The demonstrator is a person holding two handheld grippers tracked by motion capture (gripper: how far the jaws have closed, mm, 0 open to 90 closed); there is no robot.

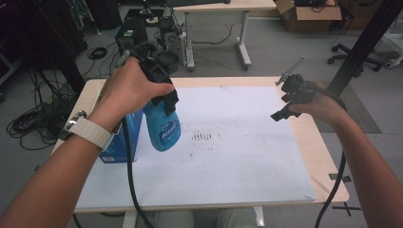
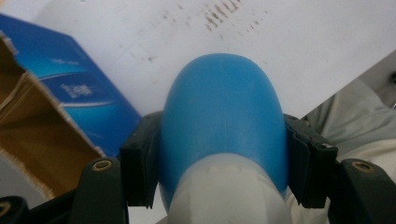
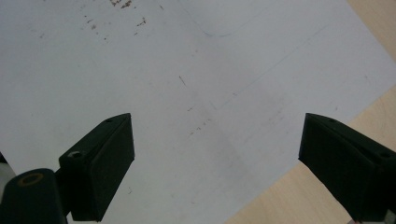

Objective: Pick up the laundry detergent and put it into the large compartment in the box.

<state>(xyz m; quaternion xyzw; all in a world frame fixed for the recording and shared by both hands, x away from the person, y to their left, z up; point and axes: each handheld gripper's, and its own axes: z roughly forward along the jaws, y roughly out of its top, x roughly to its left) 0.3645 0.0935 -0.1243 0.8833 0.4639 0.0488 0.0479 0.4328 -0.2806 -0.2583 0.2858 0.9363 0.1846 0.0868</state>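
- left gripper [image 1: 164,102] pinches the blue bottle [image 1: 162,127], held off the white sheet [image 1: 237,156] at the table's left, just right of the box [image 1: 121,142].
- looks like a carry: keep the bottle upright and the squeeze even.
- right gripper [image 3: 215,158] hovers with jaws spread, holding nothing.
- box [image 2: 42,116] flap is open; contents not visible.

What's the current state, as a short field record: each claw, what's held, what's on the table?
left claw: shut on the blue bottle, jaws clamped on either side of its body
bottle position: held in the air above the white sheet, beside the blue box
blue box: standing at the table's left edge, top flaps open
right claw: open, jaws wide apart, nothing between them, above the sheet's right part
white sheet: covers most of the wooden table, brown smudges near its middle
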